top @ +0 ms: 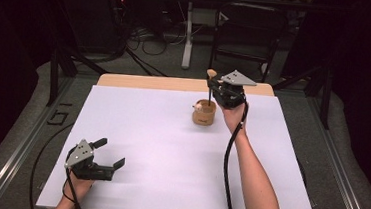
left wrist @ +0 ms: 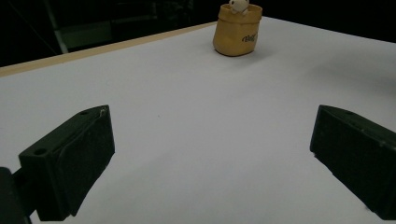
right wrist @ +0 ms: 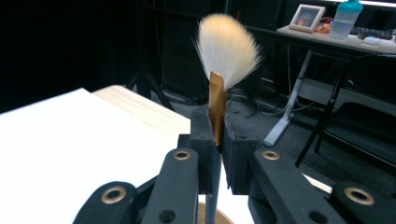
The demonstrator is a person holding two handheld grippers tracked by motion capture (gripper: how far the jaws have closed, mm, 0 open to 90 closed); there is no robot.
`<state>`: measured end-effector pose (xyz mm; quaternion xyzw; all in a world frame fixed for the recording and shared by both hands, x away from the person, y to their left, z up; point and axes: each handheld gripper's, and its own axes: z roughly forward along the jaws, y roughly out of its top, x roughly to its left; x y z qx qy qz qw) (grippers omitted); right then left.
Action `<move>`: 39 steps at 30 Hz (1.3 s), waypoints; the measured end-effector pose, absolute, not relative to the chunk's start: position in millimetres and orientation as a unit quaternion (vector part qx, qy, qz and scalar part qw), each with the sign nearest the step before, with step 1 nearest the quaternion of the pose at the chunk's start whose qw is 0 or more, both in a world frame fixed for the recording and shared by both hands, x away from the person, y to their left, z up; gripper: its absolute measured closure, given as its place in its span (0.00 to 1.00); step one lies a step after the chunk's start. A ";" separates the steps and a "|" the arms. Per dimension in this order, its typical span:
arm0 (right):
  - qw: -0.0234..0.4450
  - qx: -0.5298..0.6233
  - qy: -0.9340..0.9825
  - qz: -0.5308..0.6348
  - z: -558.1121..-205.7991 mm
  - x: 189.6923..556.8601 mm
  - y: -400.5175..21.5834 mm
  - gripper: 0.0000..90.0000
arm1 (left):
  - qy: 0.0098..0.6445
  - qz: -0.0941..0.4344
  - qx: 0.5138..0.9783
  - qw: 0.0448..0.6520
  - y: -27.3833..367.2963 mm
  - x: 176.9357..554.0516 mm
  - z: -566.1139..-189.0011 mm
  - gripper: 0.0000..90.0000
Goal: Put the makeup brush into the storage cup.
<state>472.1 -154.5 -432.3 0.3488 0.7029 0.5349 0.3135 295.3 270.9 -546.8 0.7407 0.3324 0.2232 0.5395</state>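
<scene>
My right gripper [top: 216, 90] clamped on makeup brush [right wrist: 226, 51] upright, frame centre, over tan holder cup [top: 204, 113]; keep handle vertical, centre over mouth, lower slow; left gripper [top: 109, 157] wide, idle lower left

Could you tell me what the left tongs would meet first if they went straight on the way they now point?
Probably nothing close: bare white table top lies ahead of the open left tongs. The small tan cup stands farther off, slightly right of that line.
</scene>
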 end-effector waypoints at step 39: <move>0.286 0.344 0.750 0.486 -452.4 464.7 -162.6 0.23 | 0.328 0.227 0.743 0.538 269.4 295.2 -545.8 0.00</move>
